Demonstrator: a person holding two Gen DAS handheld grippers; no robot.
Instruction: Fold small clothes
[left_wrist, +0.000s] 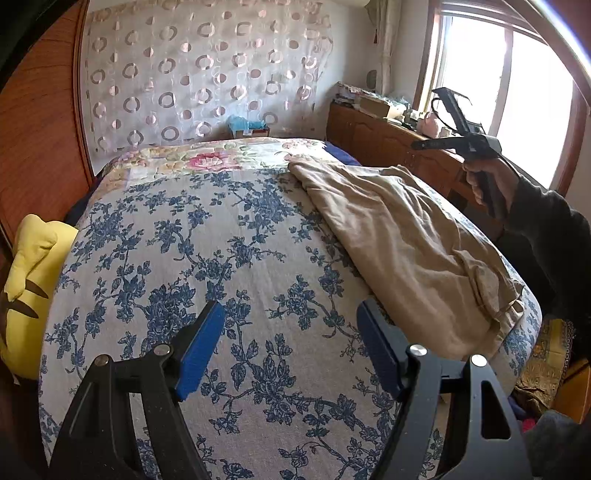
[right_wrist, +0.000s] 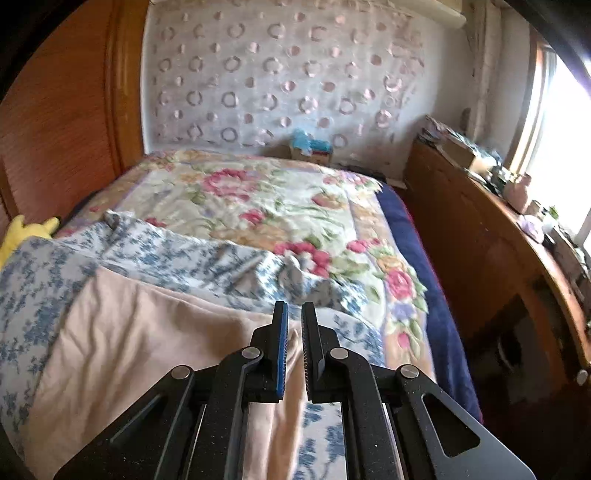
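The left gripper (left_wrist: 290, 347) is hovering spread wide, grasping nothing, over the blue-flowered sheet (left_wrist: 221, 258); the beige garment (left_wrist: 406, 251) is lying alongside on the bed's right; beyond, the right gripper (right_wrist: 294, 347) is hanging nearly clenched, empty.

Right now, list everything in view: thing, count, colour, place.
Garment: one, beige, lying on the bed's right side.
Sheet: one, blue-and-white floral, covering the near bed.
Quilt: one, pink-flowered, far end of the bed.
Plush toy: one, yellow, left bed edge.
Curtain: one, white with ring pattern, back wall.
Cabinet: one, brown wood, cluttered top, under the window.
Left claw: open, empty, over the sheet.
Right claw: nearly closed, empty, above the garment.
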